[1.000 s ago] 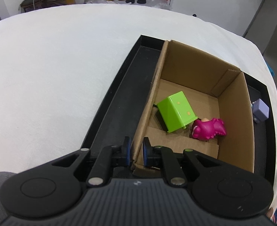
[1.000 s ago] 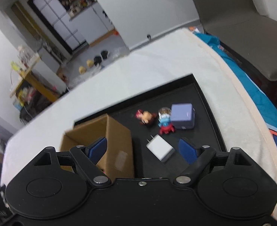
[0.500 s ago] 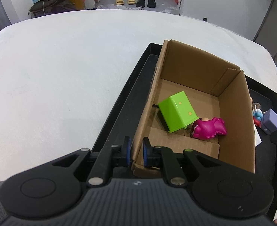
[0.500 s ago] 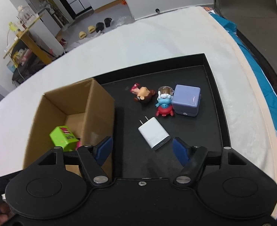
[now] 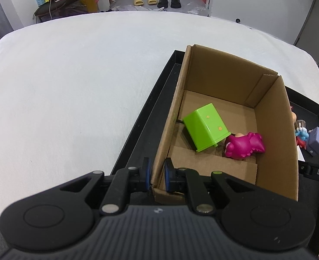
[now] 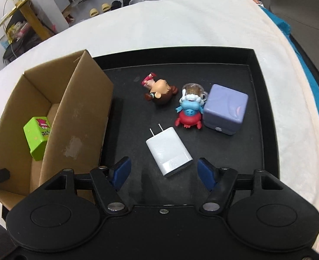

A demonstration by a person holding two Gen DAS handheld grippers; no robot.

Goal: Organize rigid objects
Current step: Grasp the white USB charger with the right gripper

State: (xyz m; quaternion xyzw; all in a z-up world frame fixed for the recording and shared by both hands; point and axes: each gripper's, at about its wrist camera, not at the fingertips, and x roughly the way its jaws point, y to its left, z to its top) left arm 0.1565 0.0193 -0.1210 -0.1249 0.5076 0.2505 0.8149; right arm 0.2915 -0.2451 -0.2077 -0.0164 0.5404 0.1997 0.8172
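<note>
White charger [image 6: 168,151], right hand-held gripper [image 6: 162,171] closing, untouched

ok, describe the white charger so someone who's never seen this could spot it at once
Start at the black tray on the white cloth, to the right of the cardboard box. The charger lies flat at the tray's near edge, just ahead of the right gripper, whose jaws are closing without touching it. It is the only plain white slab there, with two metal prongs; its neighbours are coloured toys.
</note>
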